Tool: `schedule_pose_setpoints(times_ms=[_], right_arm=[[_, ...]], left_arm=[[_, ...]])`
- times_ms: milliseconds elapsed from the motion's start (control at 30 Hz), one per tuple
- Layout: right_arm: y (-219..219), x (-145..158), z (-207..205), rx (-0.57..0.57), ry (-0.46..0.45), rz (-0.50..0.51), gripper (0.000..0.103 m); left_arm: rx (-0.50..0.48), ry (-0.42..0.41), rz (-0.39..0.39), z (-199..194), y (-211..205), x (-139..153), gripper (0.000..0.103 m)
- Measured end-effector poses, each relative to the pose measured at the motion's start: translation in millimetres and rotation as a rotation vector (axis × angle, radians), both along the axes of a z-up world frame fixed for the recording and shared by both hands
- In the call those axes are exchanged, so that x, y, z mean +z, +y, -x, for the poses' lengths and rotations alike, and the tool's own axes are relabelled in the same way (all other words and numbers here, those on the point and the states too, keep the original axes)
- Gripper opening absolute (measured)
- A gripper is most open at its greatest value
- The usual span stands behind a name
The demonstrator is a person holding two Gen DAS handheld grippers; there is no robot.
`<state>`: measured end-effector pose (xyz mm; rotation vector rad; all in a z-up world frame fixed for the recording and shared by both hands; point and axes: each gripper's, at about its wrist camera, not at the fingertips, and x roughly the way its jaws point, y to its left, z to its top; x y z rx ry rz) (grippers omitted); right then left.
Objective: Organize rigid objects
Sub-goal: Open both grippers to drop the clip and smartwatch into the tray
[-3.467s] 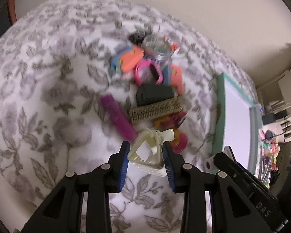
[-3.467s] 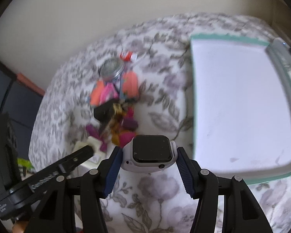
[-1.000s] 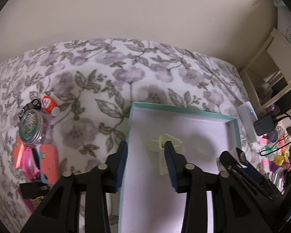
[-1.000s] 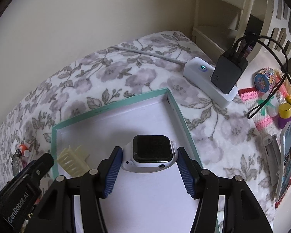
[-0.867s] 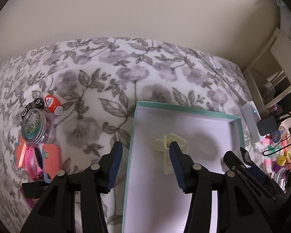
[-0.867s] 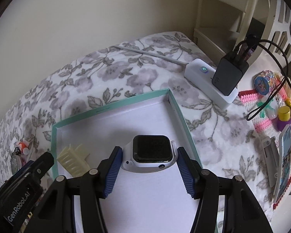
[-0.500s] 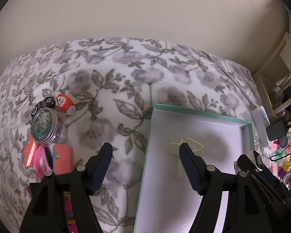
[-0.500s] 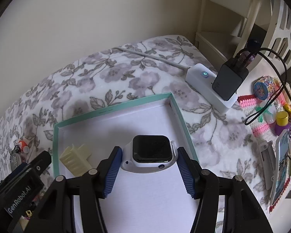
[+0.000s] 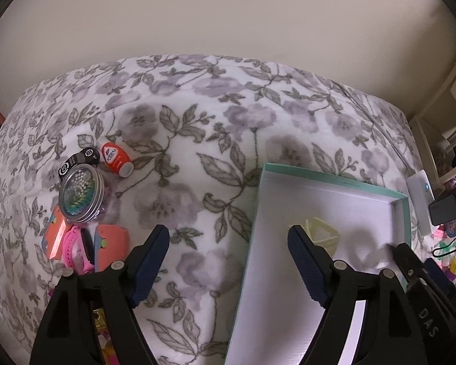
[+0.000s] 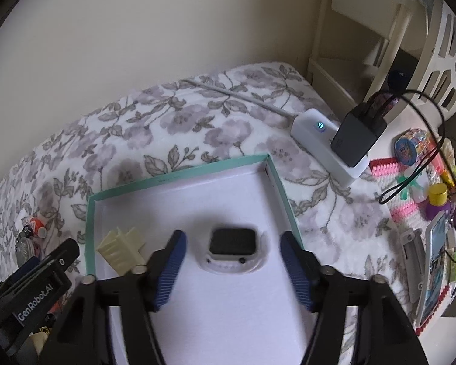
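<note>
**Both claws releasing: watch and clip now lie loose in the tray.**

The right claw [image 10: 231, 245] is spreading; the watch [image 10: 232, 251] it pinched a second ago now lies flat on the tray [image 10: 179, 176] floor, clear of both ribbed blue pads [image 10: 170, 269]. The left claw [image 9: 228, 258] is also spreading, nothing between its pads; the cream clip [image 9: 320, 234] it carried now rests in the tray, towards the far left corner. Judgement: two items are sorted and both claws are free for the next pick. The watch is a rounded square, glossy black face in a smooth pale case; the clip is toothed hard plastic. The tray is shallow card, white inside with a teal rim. Left of the tray, on the plush floral blanket [image 9: 197, 127], wait a round metal tin [image 9: 80, 196], an orange-capped tube [image 9: 117, 159] and pink and orange plastic pieces [image 9: 85, 245].
</note>
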<state>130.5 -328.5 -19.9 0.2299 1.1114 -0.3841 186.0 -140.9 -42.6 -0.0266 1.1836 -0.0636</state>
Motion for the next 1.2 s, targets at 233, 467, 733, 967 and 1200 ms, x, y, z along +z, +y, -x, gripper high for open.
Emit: schedule_pose_setpoints(times_ms=[233,467,733,967,1200], right_arm=[[2.2,15.5,1.2,-0.003,-0.019,0.012,0.074],[2.0,32.4,4.3,-0.007,-0.063,0.037,0.080],[3.7,34.5,4.3,0.006,-0.069,0.057,0.097],[5.0,34.2,4.3,0.012,-0.076,0.064,0.103],[9.7,46.4,10.4,0.014,-0.097,0.066,0.103]], left_arm=[[0.018,-0.006,-0.004,-1.3,4.3,0.3,0.082],[0.053,-0.051,0.000,-2.9,16.5,8.5,0.101],[0.084,-0.093,0.015,-4.5,29.1,15.4,0.101],[0.108,-0.107,0.024,-4.7,37.4,18.6,0.101],[0.120,-0.139,0.003,4.7,47.7,35.8,0.101]])
